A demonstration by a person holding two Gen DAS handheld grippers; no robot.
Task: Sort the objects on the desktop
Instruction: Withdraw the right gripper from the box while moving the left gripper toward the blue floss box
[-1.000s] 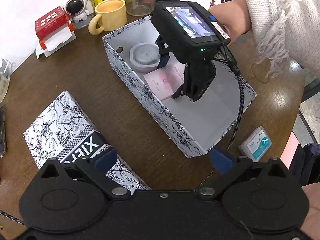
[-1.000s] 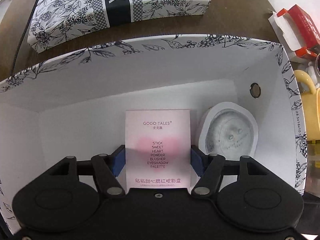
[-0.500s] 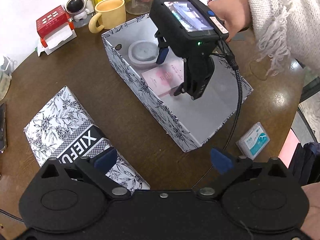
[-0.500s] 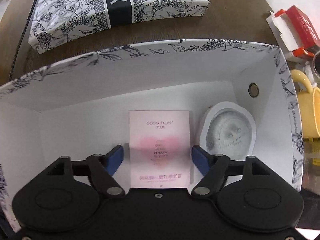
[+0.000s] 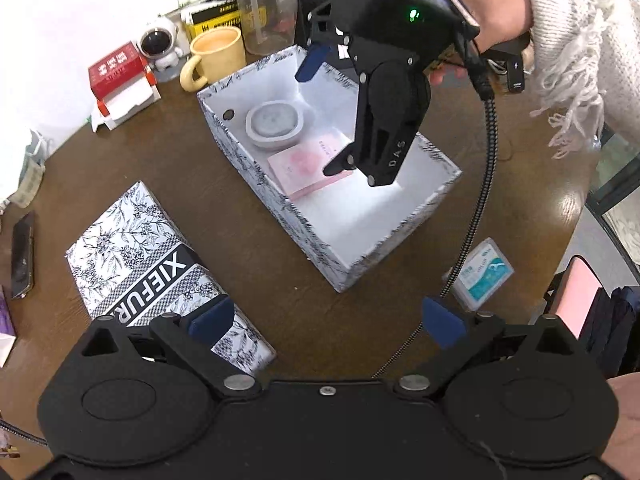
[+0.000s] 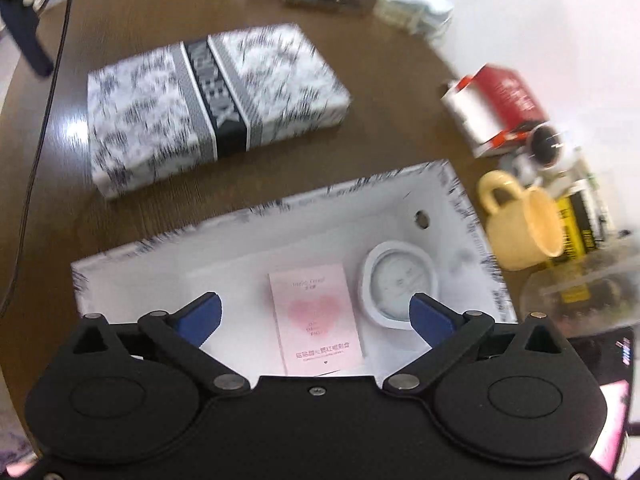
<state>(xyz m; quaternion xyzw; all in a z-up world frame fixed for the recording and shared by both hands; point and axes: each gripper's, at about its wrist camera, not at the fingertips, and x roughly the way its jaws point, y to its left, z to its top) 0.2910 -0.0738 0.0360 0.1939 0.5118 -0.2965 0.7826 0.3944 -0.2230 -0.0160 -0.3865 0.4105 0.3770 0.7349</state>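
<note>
A floral-printed open box sits mid-table. Inside lie a pink palette carton and a round white compact, side by side. My right gripper hangs open above the box, raised clear of the carton, nothing between its blue pads. My left gripper stays open low over the table near the front edge, empty. The box's floral lid lies flat to the left of the box.
A small teal-and-white packet lies right of the box. Behind the box stand a yellow mug, a red tissue box, an astronaut figure and a clear jar. A dark phone rests at the left edge.
My right gripper let go of the pink carton, opened wide and rose up and back out of the box. The carton now lies flat on the box floor. The left gripper held still.
</note>
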